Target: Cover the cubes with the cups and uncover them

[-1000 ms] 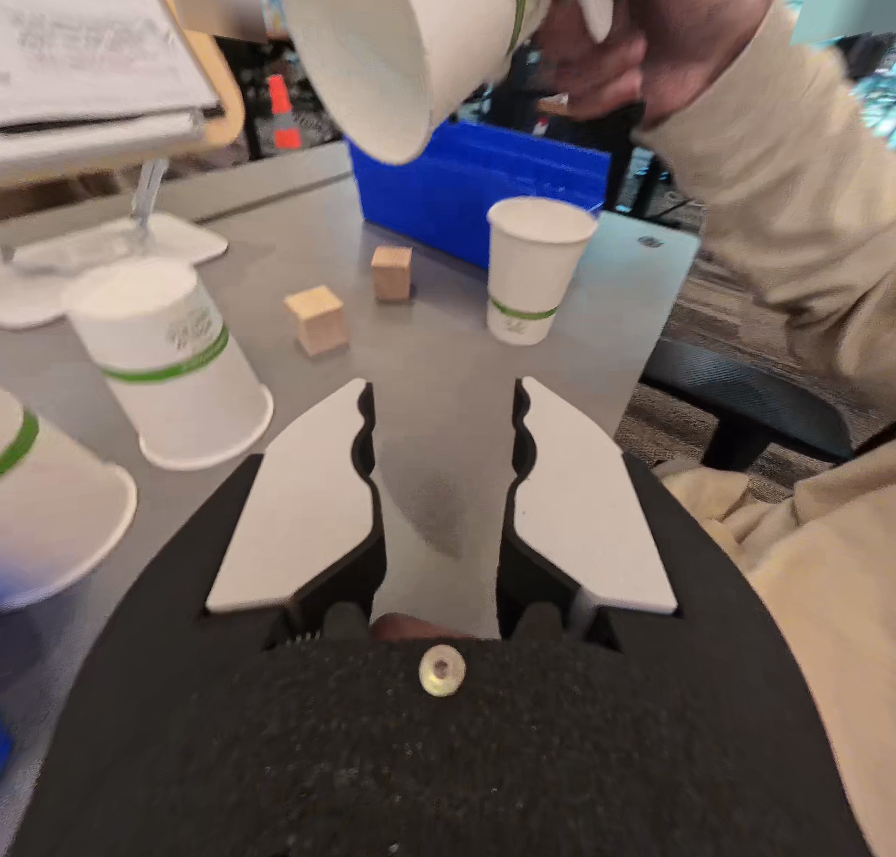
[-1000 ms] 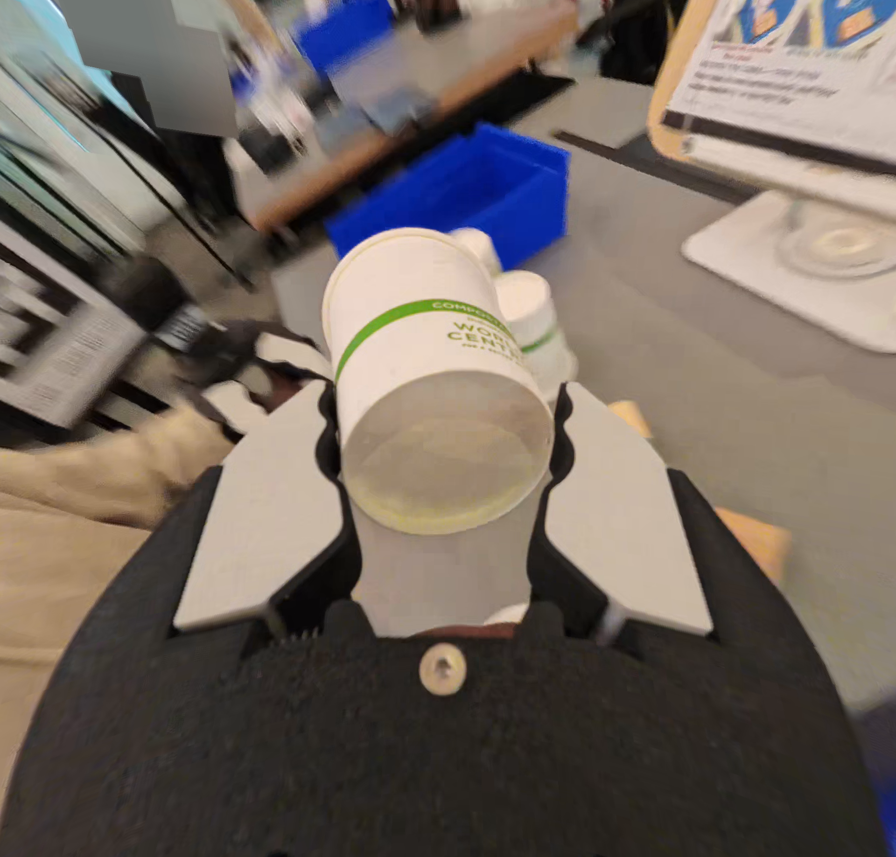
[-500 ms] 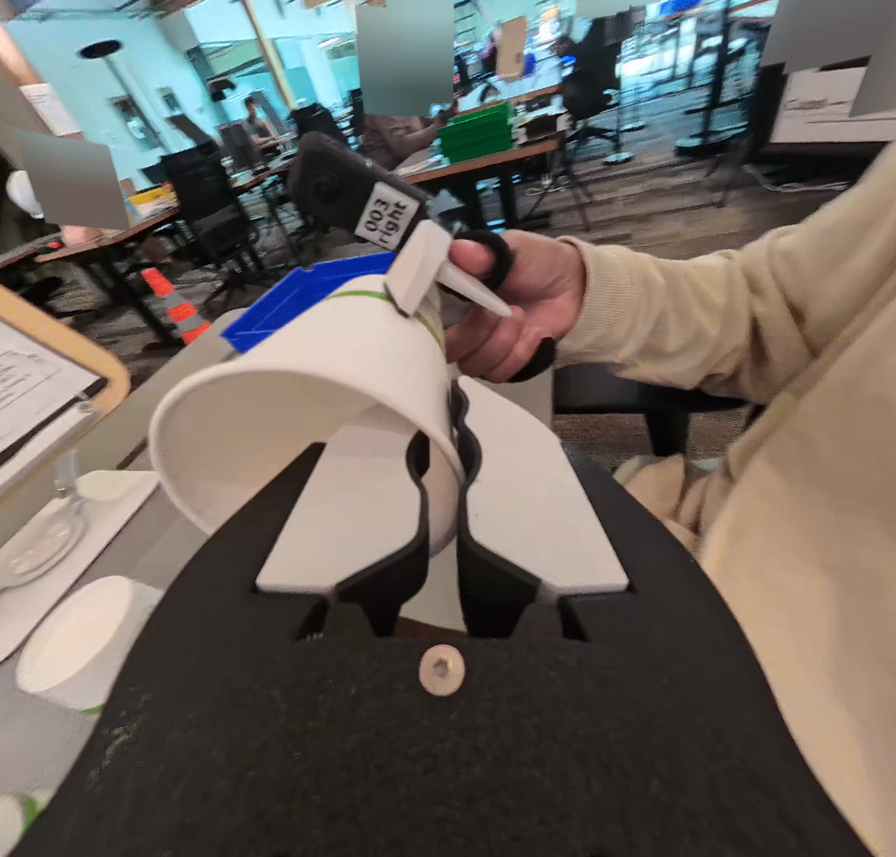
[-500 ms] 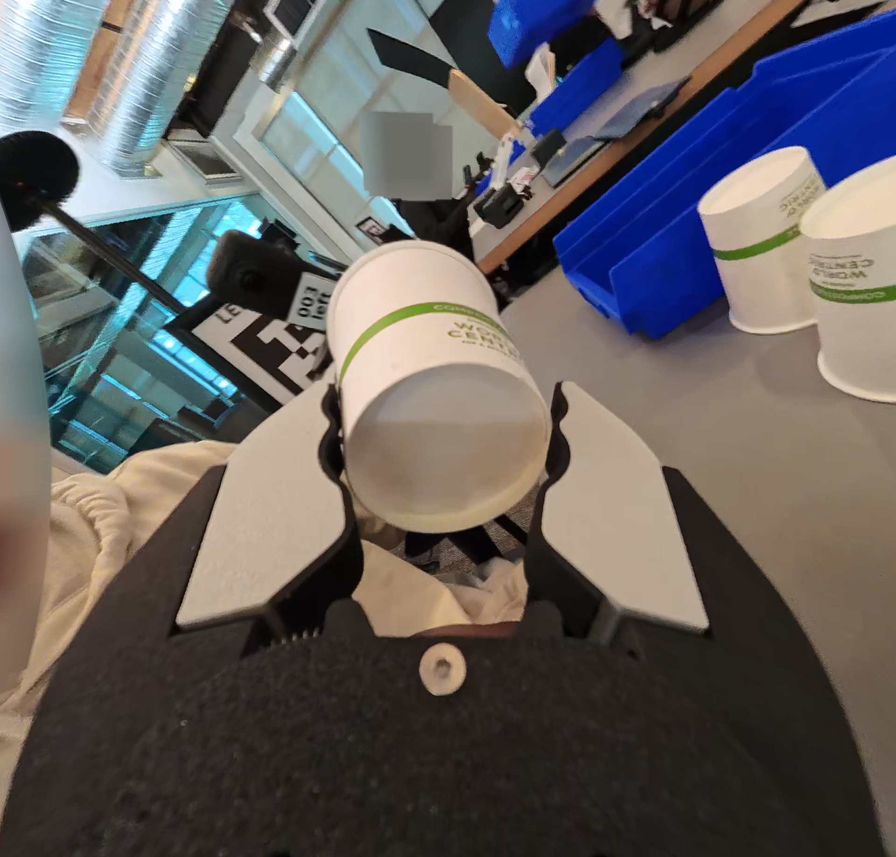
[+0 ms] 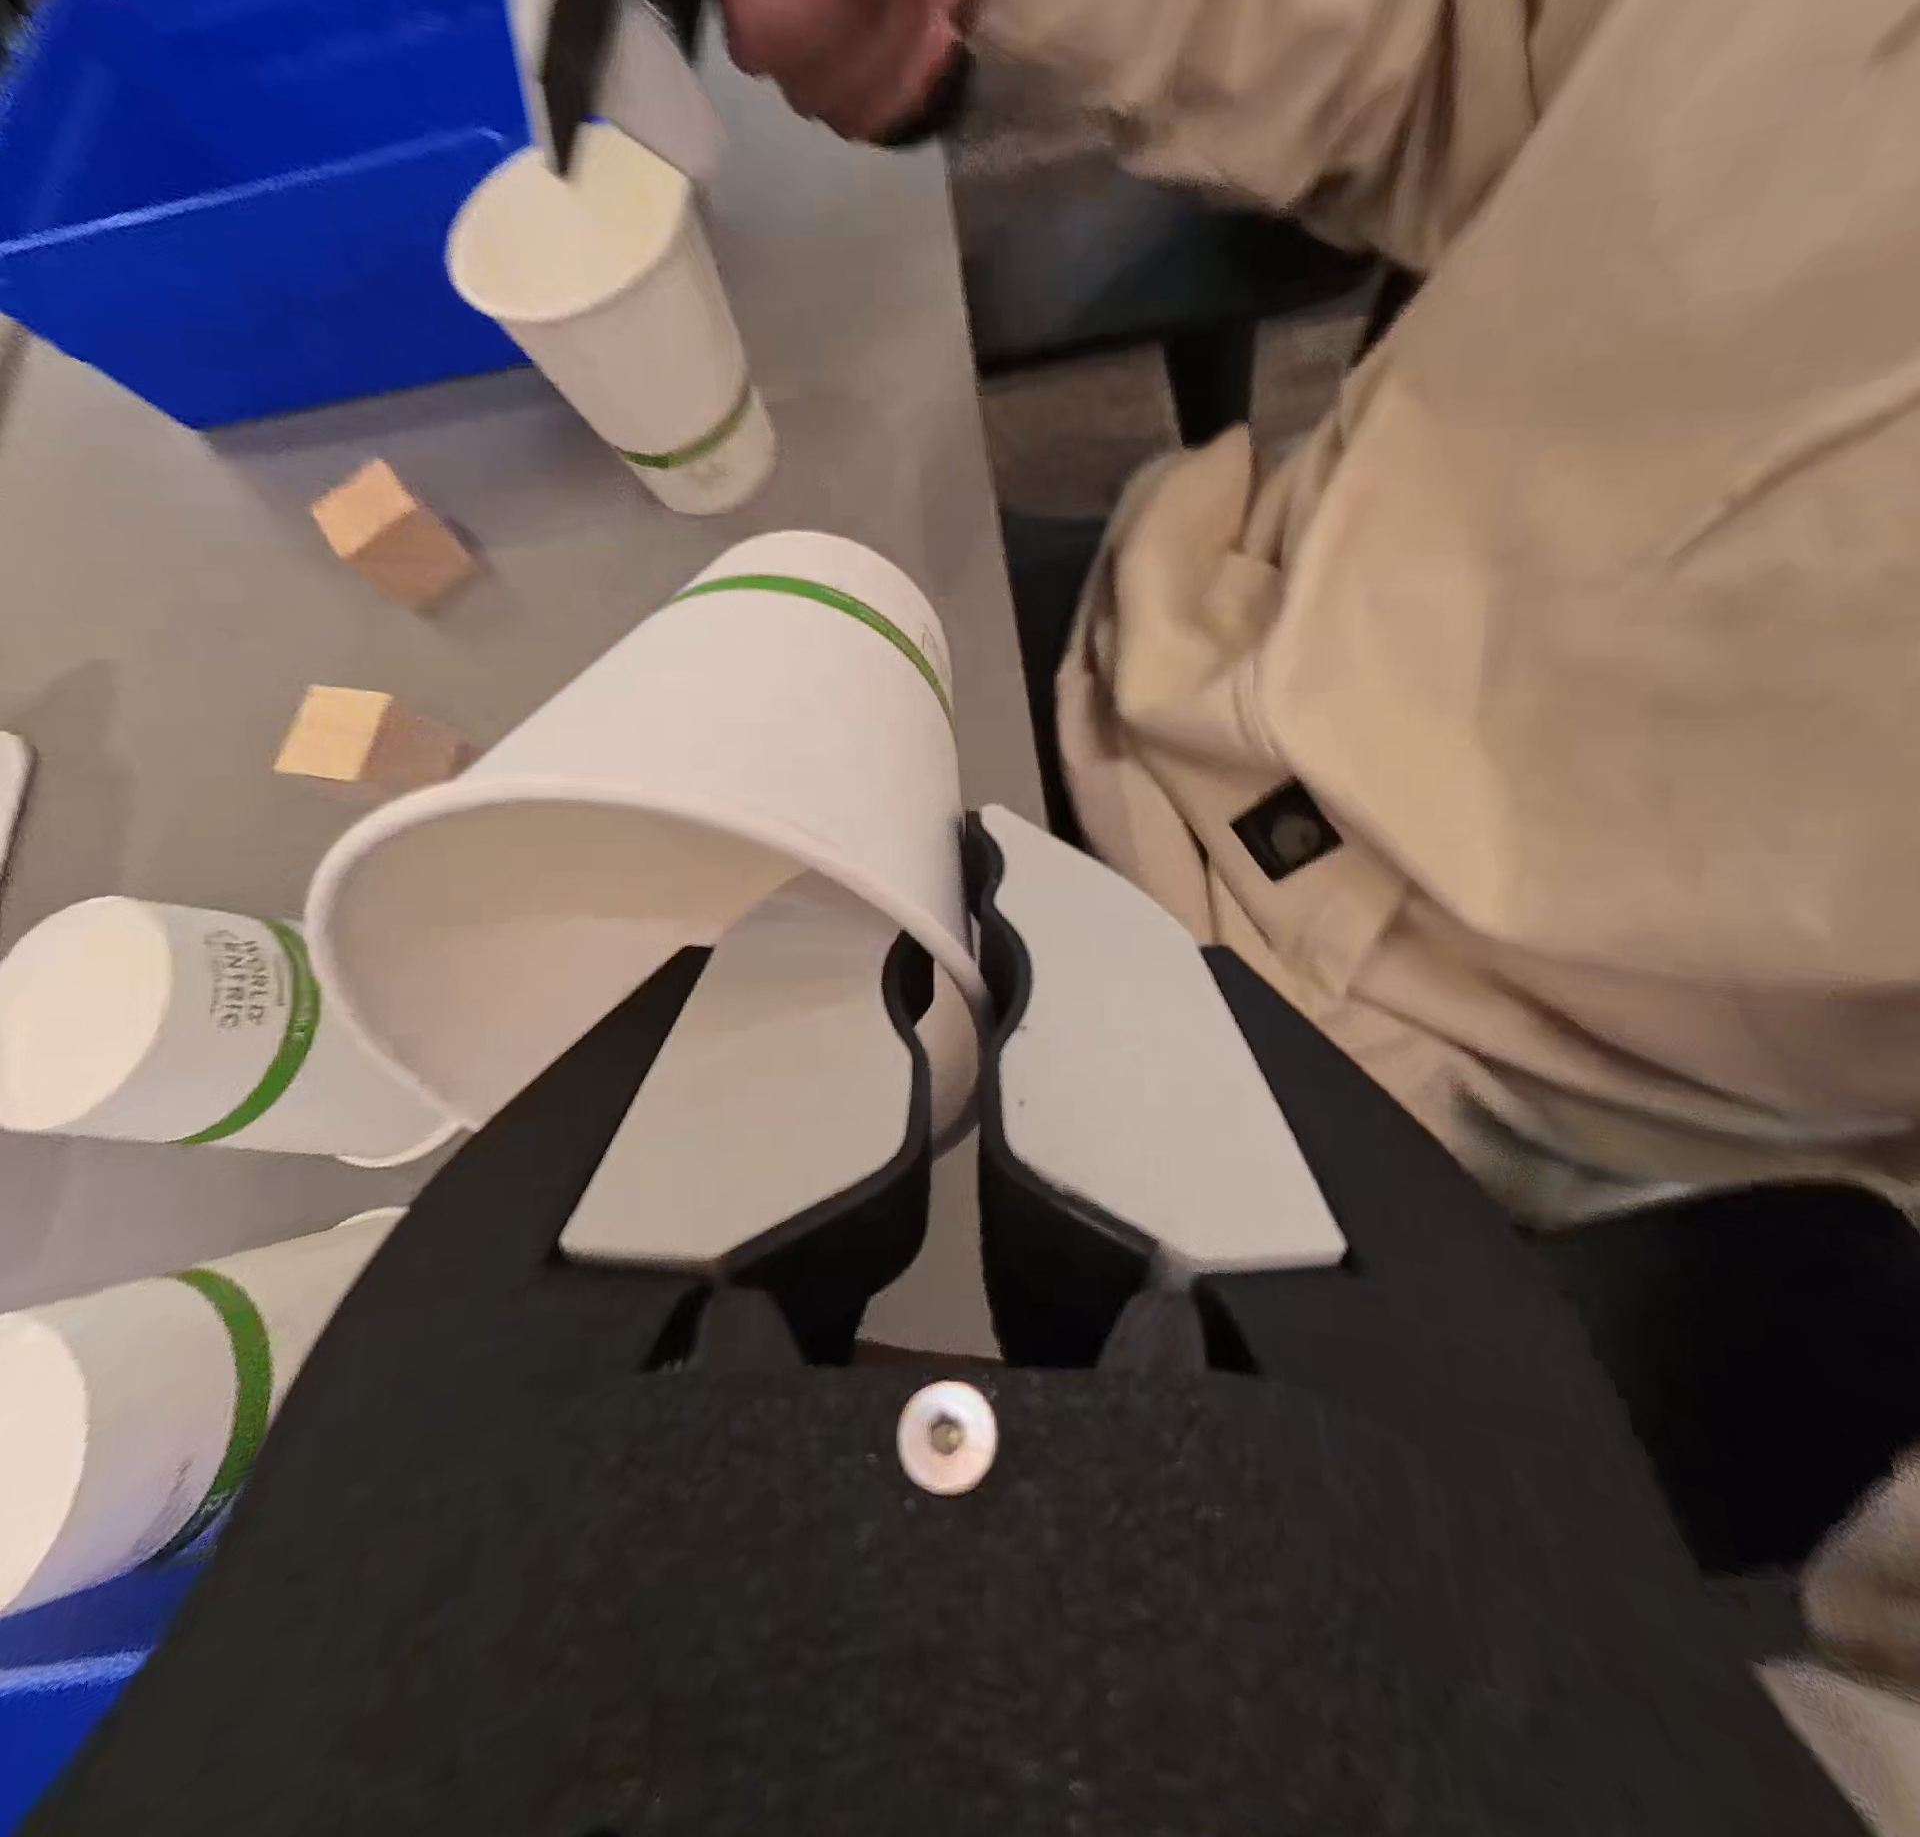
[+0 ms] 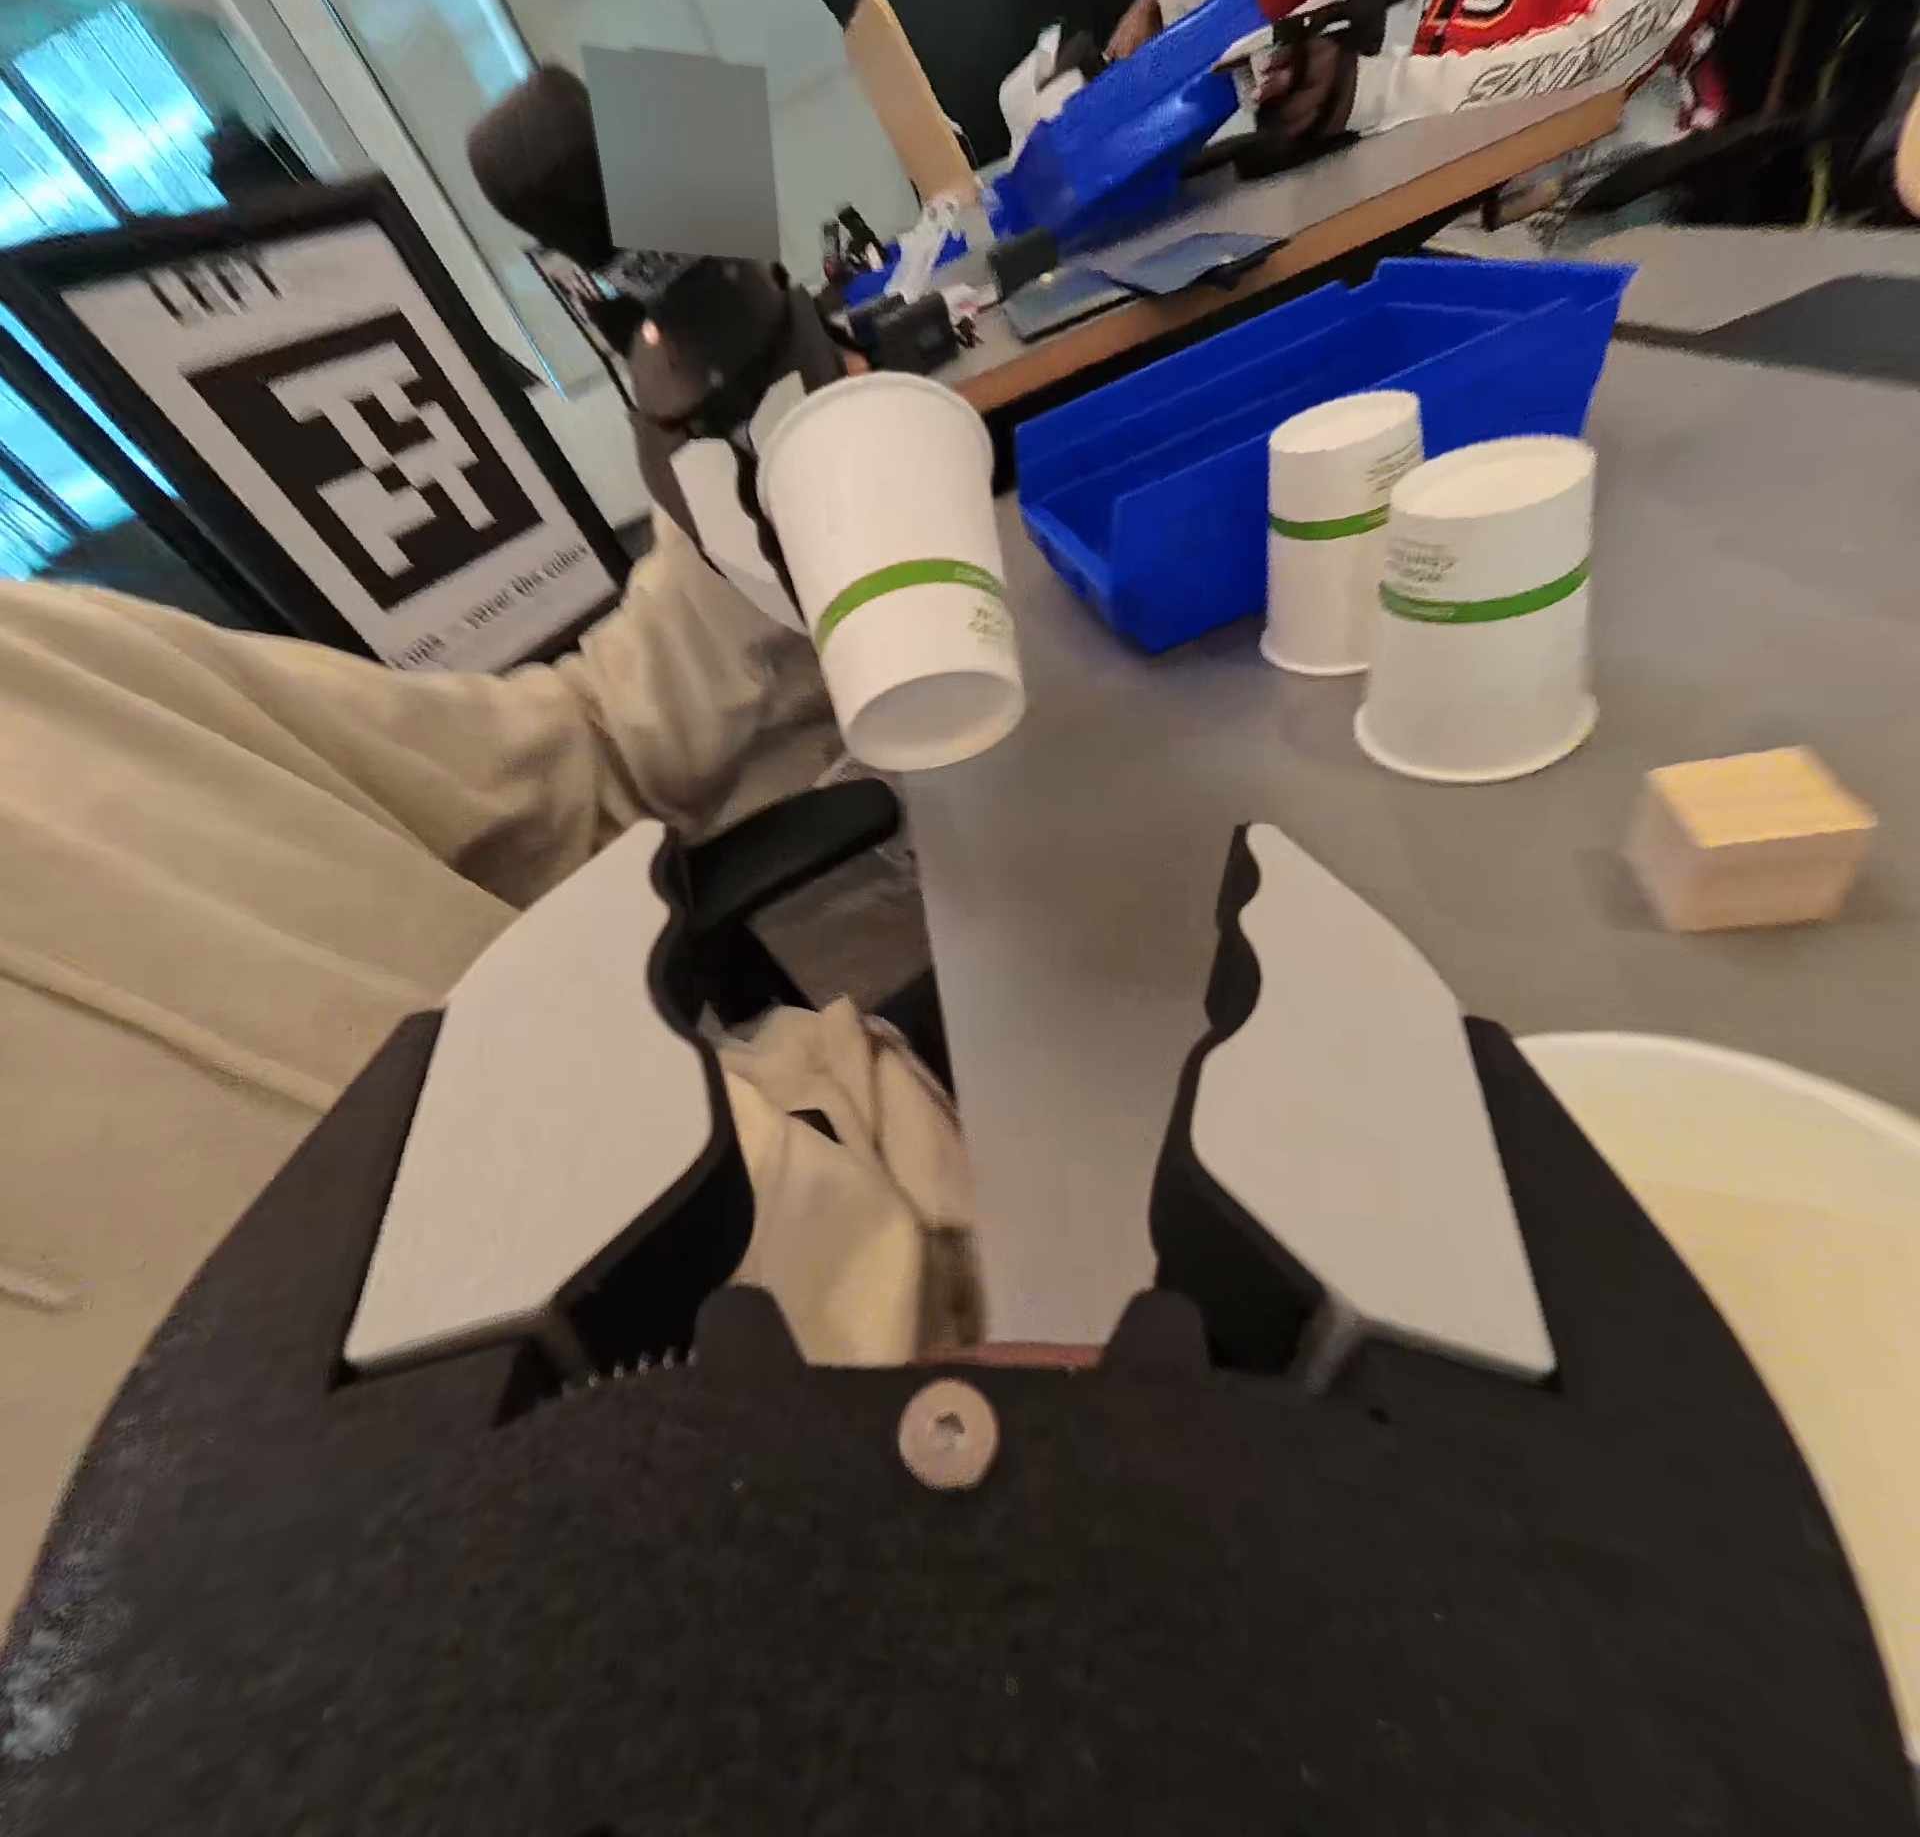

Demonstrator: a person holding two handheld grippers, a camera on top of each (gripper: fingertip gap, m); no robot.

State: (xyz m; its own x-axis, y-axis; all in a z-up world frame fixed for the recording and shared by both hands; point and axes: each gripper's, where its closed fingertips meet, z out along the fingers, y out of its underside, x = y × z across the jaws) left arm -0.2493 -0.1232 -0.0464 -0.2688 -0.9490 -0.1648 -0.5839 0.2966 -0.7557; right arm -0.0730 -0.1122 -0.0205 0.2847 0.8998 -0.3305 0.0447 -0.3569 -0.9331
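My left gripper (image 5: 961, 920) is shut on the rim of a white paper cup with a green band (image 5: 717, 748), held tilted in the air with its mouth towards the camera. This cup also shows in the right wrist view (image 6: 894, 582), held by the left gripper (image 6: 727, 499). Two wooden cubes (image 5: 395, 546) (image 5: 358, 738) lie uncovered on the grey table (image 5: 156, 592). My right gripper (image 6: 951, 883) is open and empty. It shows blurred in the left wrist view (image 5: 608, 52), just above an upright cup (image 5: 613, 333).
Two upside-down cups (image 5: 156, 1018) (image 5: 114, 1424) stand at the left, also seen in the right wrist view (image 6: 1340, 530) (image 6: 1475, 624). A blue bin (image 5: 239, 177) sits behind. The table edge (image 5: 987, 540) and the person's beige sleeve (image 5: 1455, 540) are at the right.
The right gripper held the cup, passed it to the left gripper, then opened and drew away. The left gripper shut on the cup's rim and swung down towards the table.
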